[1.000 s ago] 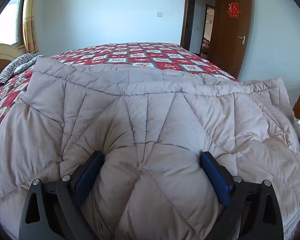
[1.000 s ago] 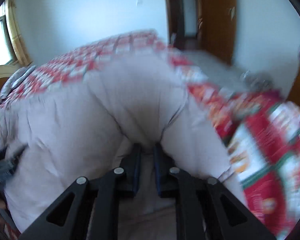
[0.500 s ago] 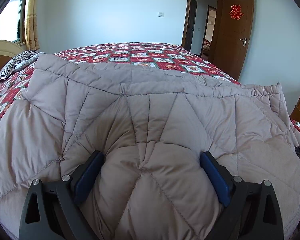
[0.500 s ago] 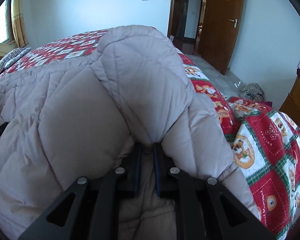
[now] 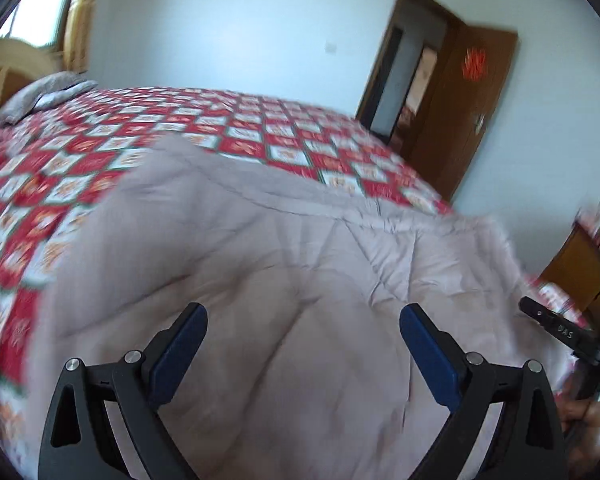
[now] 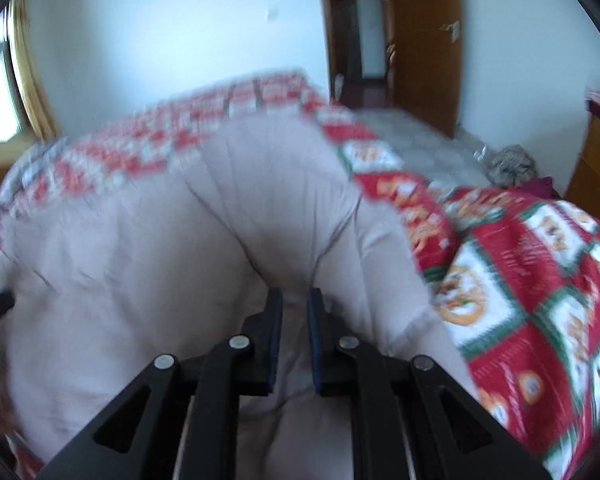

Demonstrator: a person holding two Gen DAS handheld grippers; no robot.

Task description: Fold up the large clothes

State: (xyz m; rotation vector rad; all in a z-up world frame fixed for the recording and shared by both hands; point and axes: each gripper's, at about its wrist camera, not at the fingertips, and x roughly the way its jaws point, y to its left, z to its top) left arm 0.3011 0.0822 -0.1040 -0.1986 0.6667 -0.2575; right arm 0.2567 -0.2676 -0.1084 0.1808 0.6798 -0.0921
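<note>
Beige quilted garment (image 5: 300, 288) on bed (image 5: 100, 152).
Left gripper (image 5: 303, 334) fingers wide, empty; right gripper (image 6: 294, 312) fingers narrow, just been opening, fabric between.

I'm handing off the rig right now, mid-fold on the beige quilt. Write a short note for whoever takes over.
Left gripper: jaws wide open above the beige quilt, holding nothing.
Right gripper: jaws narrow with a pinch of quilt between the pads; they have just been opening, so treat that grip as loosening.
Quilt lies bunched at the near end of the bed, over the red patterned bedspread.
Done: one fold looks laid, judging by the doubled far edge.
Left: regrip, fold further, tidy the stack.
</note>
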